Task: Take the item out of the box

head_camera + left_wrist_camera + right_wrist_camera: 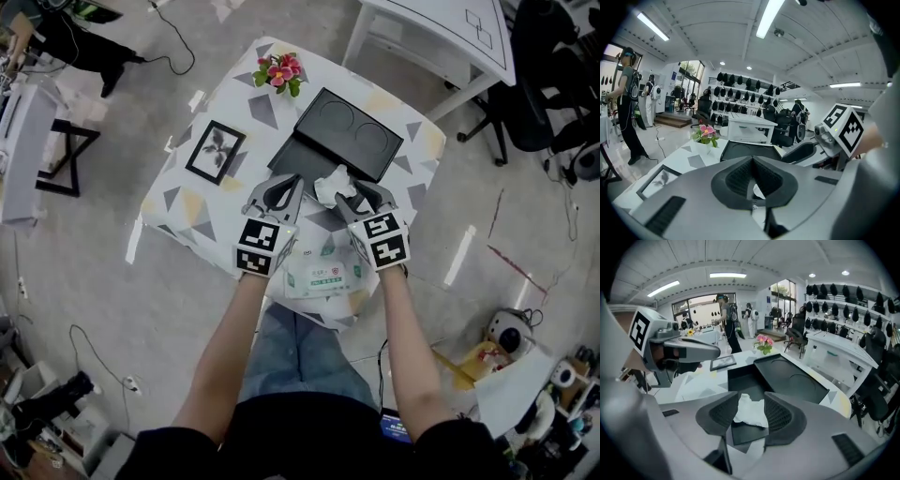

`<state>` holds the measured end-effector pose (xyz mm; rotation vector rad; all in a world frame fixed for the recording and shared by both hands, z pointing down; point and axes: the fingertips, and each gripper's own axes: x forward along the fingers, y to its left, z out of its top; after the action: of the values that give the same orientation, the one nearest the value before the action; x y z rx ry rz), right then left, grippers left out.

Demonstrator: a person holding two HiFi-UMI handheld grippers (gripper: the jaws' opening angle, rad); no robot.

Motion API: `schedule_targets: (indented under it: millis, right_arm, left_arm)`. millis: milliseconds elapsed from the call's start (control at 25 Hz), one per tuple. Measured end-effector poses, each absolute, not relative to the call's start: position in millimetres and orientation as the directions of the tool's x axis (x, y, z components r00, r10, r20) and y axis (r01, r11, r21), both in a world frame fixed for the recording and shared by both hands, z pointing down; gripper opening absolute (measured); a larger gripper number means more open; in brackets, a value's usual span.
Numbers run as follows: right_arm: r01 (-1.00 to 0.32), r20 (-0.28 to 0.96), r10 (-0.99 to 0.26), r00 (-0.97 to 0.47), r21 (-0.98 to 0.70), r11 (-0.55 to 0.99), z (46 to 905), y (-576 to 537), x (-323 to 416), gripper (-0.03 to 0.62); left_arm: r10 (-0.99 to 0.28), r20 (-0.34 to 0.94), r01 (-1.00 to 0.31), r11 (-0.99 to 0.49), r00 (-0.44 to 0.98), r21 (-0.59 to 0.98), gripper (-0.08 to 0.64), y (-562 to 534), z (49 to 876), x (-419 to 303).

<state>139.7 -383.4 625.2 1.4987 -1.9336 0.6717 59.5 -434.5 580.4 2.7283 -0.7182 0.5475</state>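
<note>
On the patterned table, a black box (292, 155) lies open with its lid (345, 133) folded back behind it. My right gripper (351, 194) hovers over the box's near edge, shut on a crumpled white tissue (330, 183). In the right gripper view the tissue (750, 412) fills the gap between the jaws of my right gripper (751, 399), above the box (745, 376). My left gripper (289, 185) hangs just left of it, jaws together with nothing held. Its own view shows the left gripper (752, 161) pointing over the box (745, 150).
A flat pack of wipes (323, 274) lies on the table under my wrists. A pink flower pot (278, 72) stands at the back and a framed leaf picture (215, 151) lies at the left. A white desk (441, 37) and office chairs stand beyond.
</note>
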Motion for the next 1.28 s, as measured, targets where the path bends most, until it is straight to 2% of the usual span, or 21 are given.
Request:
schedule_targets:
  millis: [240, 680, 1040, 1280]
  right_arm:
    - [-0.962, 0.851, -0.499, -0.165, -0.026, 0.273, 680, -394, 132, 0.172]
    - [-0.950, 0.969, -0.237, -0.070, 0.008, 0.313, 735, -400, 134, 0.155]
    - [-0.950, 0.978, -0.198, -0.070, -0.005, 0.313, 741, -397, 132, 0.029]
    - [-0.959, 0.968, -0.237, -0.085, -0.014, 0.283, 735, -394, 133, 0.011]
  left_arm:
    - [-0.407, 0.436, -0.523, -0.832, 0.802, 0.185, 0.020, -439, 606, 58]
    - [-0.408, 0.457, -0.543, -0.812, 0.790, 0.213, 0.020, -438, 627, 43]
    - [-0.420, 0.460, -0.561, -0.796, 0.783, 0.227, 0.020, -437, 631, 35]
    - [-0.420, 0.459, -0.560, -0.796, 0.783, 0.228, 0.020, -435, 630, 33]
